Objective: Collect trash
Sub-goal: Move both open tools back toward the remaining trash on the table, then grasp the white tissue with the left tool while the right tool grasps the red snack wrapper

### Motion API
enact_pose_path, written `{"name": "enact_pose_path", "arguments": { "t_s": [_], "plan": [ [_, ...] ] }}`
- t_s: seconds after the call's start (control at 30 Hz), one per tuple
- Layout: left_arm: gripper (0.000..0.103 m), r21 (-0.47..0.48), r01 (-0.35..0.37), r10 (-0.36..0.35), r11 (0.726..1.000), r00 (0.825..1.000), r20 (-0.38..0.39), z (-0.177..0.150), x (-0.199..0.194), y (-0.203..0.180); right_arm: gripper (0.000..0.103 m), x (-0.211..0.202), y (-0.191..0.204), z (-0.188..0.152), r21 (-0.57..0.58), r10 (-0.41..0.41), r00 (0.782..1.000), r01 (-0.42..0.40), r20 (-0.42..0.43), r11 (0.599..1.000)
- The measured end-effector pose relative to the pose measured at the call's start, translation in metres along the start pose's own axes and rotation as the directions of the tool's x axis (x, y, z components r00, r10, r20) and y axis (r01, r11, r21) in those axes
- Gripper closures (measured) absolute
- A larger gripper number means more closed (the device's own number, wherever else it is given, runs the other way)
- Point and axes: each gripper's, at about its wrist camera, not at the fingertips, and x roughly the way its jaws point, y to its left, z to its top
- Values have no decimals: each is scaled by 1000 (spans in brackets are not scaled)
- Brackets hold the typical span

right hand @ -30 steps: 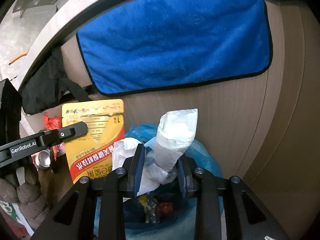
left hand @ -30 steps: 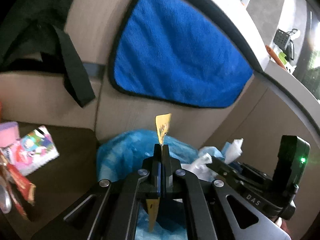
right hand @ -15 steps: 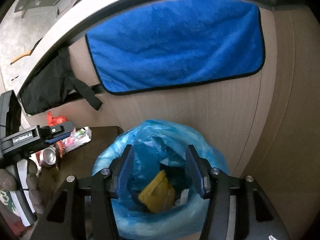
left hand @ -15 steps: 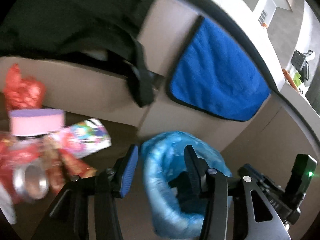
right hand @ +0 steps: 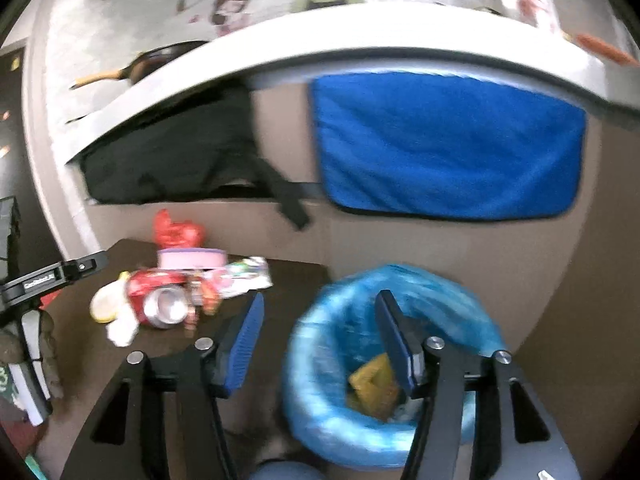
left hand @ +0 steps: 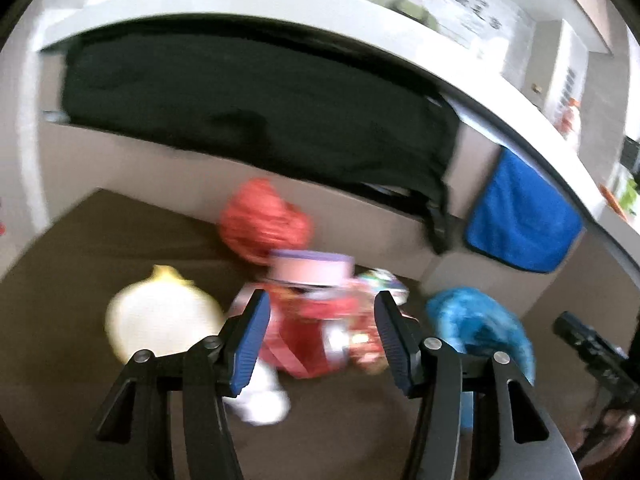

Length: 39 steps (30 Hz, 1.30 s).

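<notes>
The left gripper [left hand: 320, 334] is empty, its jaws opening, above the trash pile [left hand: 320, 320] on the brown bench [left hand: 100, 240], a pale onion-like bag [left hand: 160, 316] to its left. The right gripper [right hand: 320, 340] is empty too, jaws opening, over the blue-lined bin [right hand: 340, 432] holding a yellow wrapper [right hand: 372, 388]

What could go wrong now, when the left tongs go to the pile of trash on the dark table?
1. The left tongs, opening and empty, face a tight pile: a red packet lies against the pink tub, so closing may catch both.
2. The crushed can lies on its side and may roll away if nudged.
3. The blue bin bag stands just past the table's edge; a dragged item could fall beside it.
</notes>
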Motion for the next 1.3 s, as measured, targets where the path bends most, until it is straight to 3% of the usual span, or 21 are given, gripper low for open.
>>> {"name": "enact_pose_path", "arguments": {
  "t_s": [0.17,0.3,0.47,0.53,0.63,0.83,1.03,1.3],
  "plan": [
    [47,-83,-79,80,993,997,15,-6,-28,61,43,8,54,8,-49,94,995,-95,-25,994],
    [47,-148,-128,125,981,992,-28,-16,-37,101,41,23,101,11,-127,125,989,-134,-75,983],
    [47,-130,-154,145,980,987,-76,-26,-40,117,41,37,137,9,-139,185,972,-205,-144,969],
    [47,-131,-145,133,981,987,-95,-28,-37,117,41,43,146,4,-150,172,971,-197,-165,969],
    [47,-131,-75,56,989,989,-139,-30,-25,108,41,49,147,1,-135,149,973,-174,-177,975],
    [47,-87,-15,-2,996,982,-190,-48,5,64,41,62,130,-7,-53,125,973,-138,-194,989],
    [47,-20,-53,47,998,966,-255,-73,32,33,41,79,104,-15,28,145,964,-143,-223,989],
    [47,-3,-92,87,996,953,-289,-65,60,28,41,79,78,-20,88,119,970,-103,-211,991]
  ]
}}
